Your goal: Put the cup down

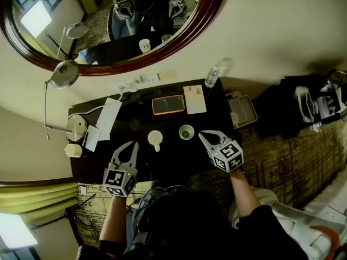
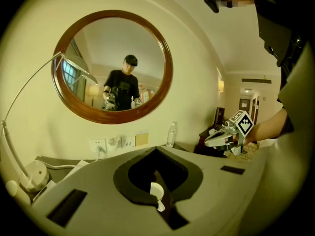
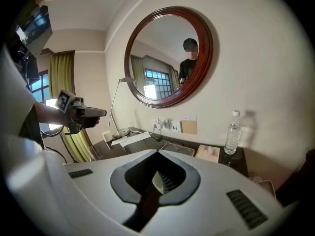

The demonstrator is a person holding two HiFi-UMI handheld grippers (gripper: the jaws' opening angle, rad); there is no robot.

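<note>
The cup is standing beside a white mug near the worktop's front edge, so the placing looks done. The left gripper and right gripper are hovering with fingers closed on nothing, and the next move is probably just pulling clear.

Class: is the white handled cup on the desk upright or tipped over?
Upright: the white cup stands on the desk, with its round open mouth facing up in the head view.

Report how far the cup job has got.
Looks done: the handled cup and the other cup both stand upright on the desk, neither gripped. In hand: nothing; the left gripper and right gripper have jaws together, empty, short of the cups. Left: nothing that shows.
</note>
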